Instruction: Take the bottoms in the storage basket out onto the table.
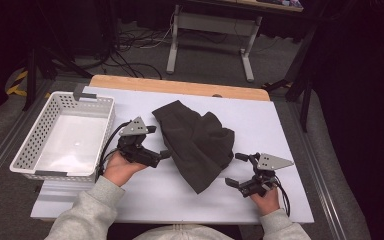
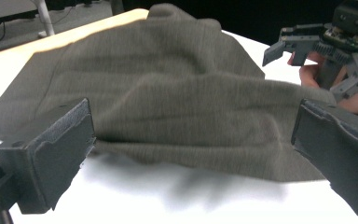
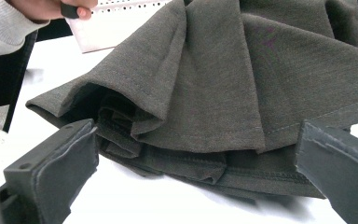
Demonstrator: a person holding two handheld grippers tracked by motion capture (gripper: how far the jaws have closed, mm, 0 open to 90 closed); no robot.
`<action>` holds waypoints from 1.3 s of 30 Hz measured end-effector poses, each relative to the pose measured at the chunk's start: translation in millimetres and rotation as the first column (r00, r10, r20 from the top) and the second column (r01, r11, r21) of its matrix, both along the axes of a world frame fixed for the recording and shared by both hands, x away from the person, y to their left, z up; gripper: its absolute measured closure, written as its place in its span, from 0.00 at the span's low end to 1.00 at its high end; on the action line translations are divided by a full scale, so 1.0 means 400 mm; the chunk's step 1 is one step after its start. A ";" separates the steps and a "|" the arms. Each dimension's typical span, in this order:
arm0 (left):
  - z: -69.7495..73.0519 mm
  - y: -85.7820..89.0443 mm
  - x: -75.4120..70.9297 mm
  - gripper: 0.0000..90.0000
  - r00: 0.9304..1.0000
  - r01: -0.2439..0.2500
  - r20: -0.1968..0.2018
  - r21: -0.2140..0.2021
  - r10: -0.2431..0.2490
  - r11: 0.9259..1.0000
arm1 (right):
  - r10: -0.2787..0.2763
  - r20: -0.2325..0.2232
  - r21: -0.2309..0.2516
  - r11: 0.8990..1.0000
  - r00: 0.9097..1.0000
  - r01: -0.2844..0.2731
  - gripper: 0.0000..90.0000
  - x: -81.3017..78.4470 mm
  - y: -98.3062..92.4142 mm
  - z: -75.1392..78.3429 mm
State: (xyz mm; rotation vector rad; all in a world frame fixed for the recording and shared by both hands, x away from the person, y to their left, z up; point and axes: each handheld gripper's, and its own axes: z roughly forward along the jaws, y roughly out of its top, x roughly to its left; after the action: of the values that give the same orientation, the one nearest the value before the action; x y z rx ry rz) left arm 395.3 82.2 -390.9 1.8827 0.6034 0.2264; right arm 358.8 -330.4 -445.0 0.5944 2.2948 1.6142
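Lying crumpled near the middle of the white tabletop [image 1: 145,195] is one dark grey knitted garment [image 1: 195,140], folded over itself in several layers; in the right gripper view its stitched hems stack up at the near edge. Two grippers flank it. The left gripper [image 1: 163,154] sits just beside the garment's left edge, its jaws spread wide apart with nothing pressed between them; in the left gripper view the cloth lies just ahead of both pads. The right gripper [image 1: 236,170] rests near the garment's lower right corner, its jaws likewise standing wide apart, the folded hems lying just ahead of them and clear of the pads. One white perforated plastic basket [image 1: 30,145] stands at the tabletop's left end, close to the left gripper. Two hands in pale grey sleeves hold the grippers, one each. A light wooden strip [image 1: 180,86] borders the tabletop's far edge.
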 end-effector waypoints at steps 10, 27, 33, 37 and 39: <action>-0.039 0.025 -0.016 0.00 1.000 -0.021 -0.013 -0.004 0.021 1.000 | 0.001 -0.001 -0.001 1.000 1.000 -0.001 0.01 0.000 0.000 0.000; -0.123 0.052 -0.040 0.00 0.999 -0.044 -0.030 -0.031 0.043 0.999 | 0.007 -0.001 -0.001 1.000 1.000 -0.007 0.01 0.000 0.002 -0.001; -0.155 0.062 -0.041 0.00 0.997 -0.051 -0.051 -0.045 0.049 0.998 | 0.010 -0.001 -0.002 1.000 1.000 -0.010 0.01 -0.001 0.003 -0.001; -0.170 0.064 -0.042 0.00 0.997 -0.058 -0.051 -0.020 0.057 0.998 | 0.010 -0.001 -0.003 1.000 1.000 -0.010 0.01 -0.001 0.003 -0.001; -0.180 0.062 -0.044 0.00 0.998 -0.049 -0.050 -0.002 0.049 0.999 | 0.011 -0.001 -0.004 1.000 1.000 -0.011 0.01 -0.001 0.003 -0.001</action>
State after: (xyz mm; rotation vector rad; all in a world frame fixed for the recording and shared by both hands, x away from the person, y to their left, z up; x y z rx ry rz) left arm 377.5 107.1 -462.9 1.8766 0.6836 0.2105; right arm 358.5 -329.3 -445.3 0.5833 2.3050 1.6147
